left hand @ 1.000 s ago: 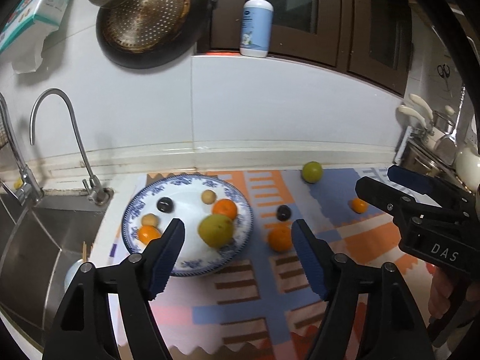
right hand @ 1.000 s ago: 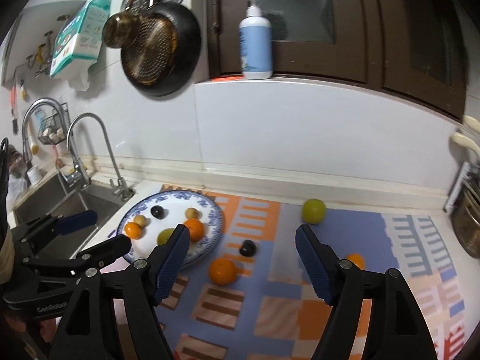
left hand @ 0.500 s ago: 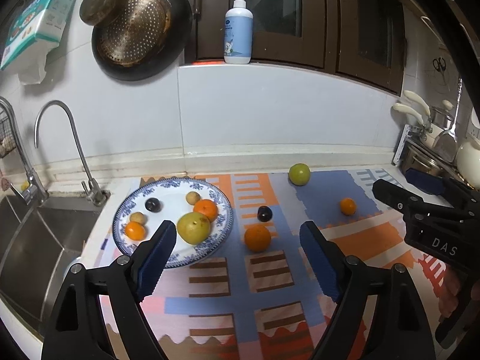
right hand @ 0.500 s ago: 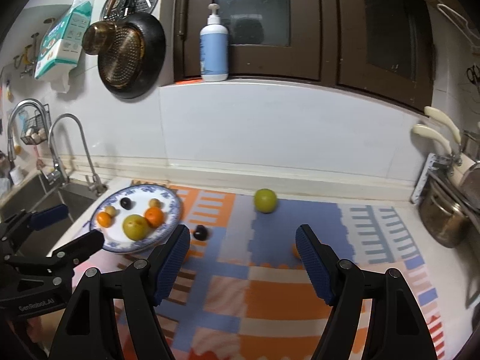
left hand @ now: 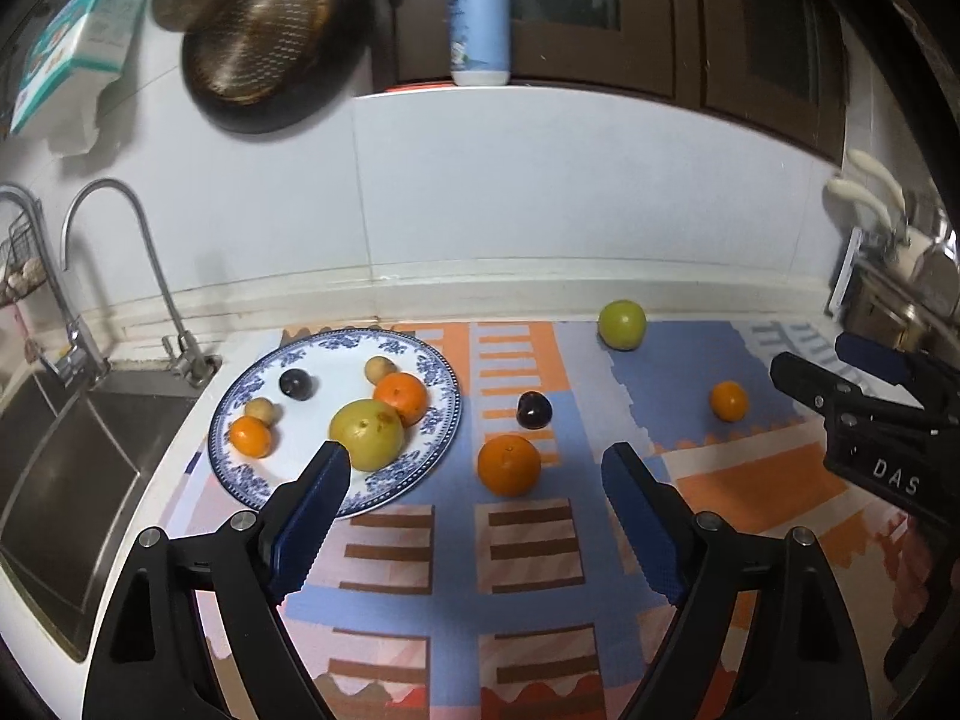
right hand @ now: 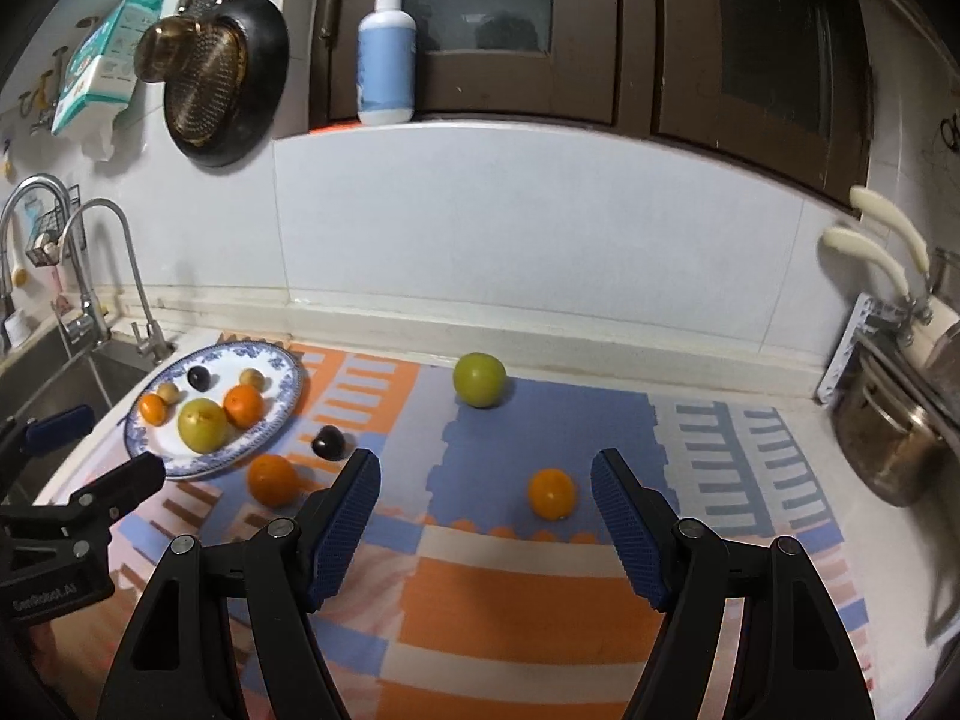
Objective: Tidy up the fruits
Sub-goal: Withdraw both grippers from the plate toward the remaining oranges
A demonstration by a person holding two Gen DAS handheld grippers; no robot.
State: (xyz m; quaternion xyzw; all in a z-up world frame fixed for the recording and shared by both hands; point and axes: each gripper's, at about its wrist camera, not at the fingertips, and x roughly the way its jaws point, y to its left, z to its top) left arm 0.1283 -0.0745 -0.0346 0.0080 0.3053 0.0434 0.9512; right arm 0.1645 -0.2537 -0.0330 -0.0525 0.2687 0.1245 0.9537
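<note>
Left gripper [left hand: 474, 468]: jaws spread wide, holding nothing.
Right gripper [right hand: 485, 477]: jaws spread wide, holding nothing.

Plate [left hand: 252, 468], one, ahead-left of the left gripper, its near rim behind the left finger. On it, six fruits:
- oranges, two
- yellow-green pear [left hand: 366, 433], one
- dark plum, one
- small tan fruits, two

Mat [right hand: 528, 588], one, under both grippers. Loose on it, four fruits:
- big orange [left hand: 509, 465], between the left gripper's fingers
- dark plum [left hand: 534, 409], just beyond it
- small orange [right hand: 551, 493], between the right gripper's fingers
- green apple [right hand: 479, 379], farther ahead
</note>
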